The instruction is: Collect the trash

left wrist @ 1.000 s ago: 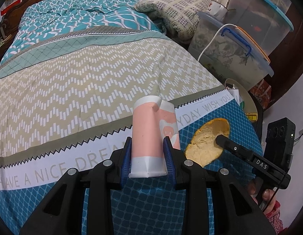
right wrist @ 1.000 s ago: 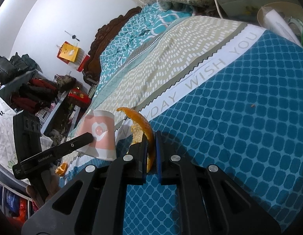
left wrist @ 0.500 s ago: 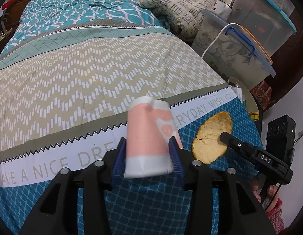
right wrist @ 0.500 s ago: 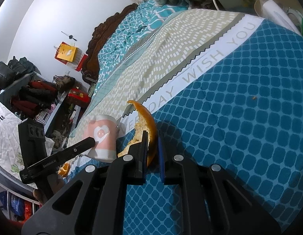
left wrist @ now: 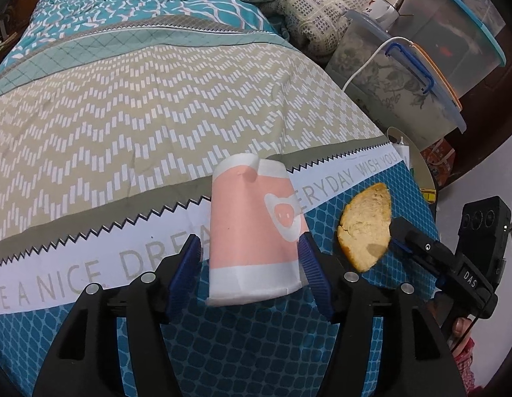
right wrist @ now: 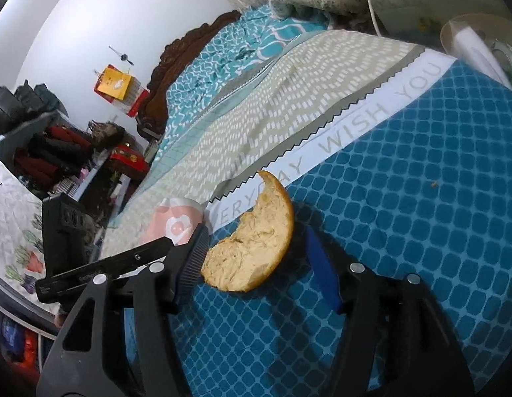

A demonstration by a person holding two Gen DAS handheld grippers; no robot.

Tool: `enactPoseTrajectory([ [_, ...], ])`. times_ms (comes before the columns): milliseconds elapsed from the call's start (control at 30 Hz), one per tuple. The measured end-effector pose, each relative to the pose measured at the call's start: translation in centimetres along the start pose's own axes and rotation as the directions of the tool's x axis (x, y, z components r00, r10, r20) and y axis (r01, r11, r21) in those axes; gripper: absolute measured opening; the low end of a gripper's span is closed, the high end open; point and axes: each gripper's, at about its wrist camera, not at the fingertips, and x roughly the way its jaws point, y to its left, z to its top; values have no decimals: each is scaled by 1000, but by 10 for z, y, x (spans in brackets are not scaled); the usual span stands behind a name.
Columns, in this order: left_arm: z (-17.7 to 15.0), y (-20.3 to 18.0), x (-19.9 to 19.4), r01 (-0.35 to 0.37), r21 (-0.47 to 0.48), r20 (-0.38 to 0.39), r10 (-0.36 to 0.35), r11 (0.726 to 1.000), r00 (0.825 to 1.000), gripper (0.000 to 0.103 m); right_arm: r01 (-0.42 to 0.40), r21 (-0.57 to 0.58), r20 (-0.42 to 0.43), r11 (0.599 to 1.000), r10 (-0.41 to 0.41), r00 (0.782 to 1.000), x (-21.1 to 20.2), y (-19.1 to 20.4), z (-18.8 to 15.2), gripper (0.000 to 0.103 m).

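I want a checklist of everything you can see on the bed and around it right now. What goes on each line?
Surface: bedspread with blue, beige and white bands and printed words; one small crumb on the blue part.
Job's things: pink paper cup, upside down on the blue band; bitten piece of bread lying beside it.
Clutter: pillow at the far side of the bed.
Grippers: left gripper has just been opening, cup between its jaws, pads off it; right gripper has just been opening, bread between its jaws, one pad at its edge.
Cables: white cable over the storage boxes.
Surroundings: plastic storage boxes, carved wooden headboard, white wall.
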Motion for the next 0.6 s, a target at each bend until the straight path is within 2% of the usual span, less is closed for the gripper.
enactPoseTrajectory([
  [167, 0, 3, 5, 19, -21, -8, -19, 1000, 1000, 61, 39, -29, -25, 999, -40, 999, 11, 10, 4, 62],
  [400, -2, 2, 7, 27, -21, 0, -27, 999, 1000, 64, 28, -39, -35, 999, -29, 999, 16, 9, 6, 63],
  [600, -4, -7, 10, 14, 27, 11, -14, 1000, 1000, 72, 26, -46, -35, 999, -27, 999, 17, 9, 6, 63],
])
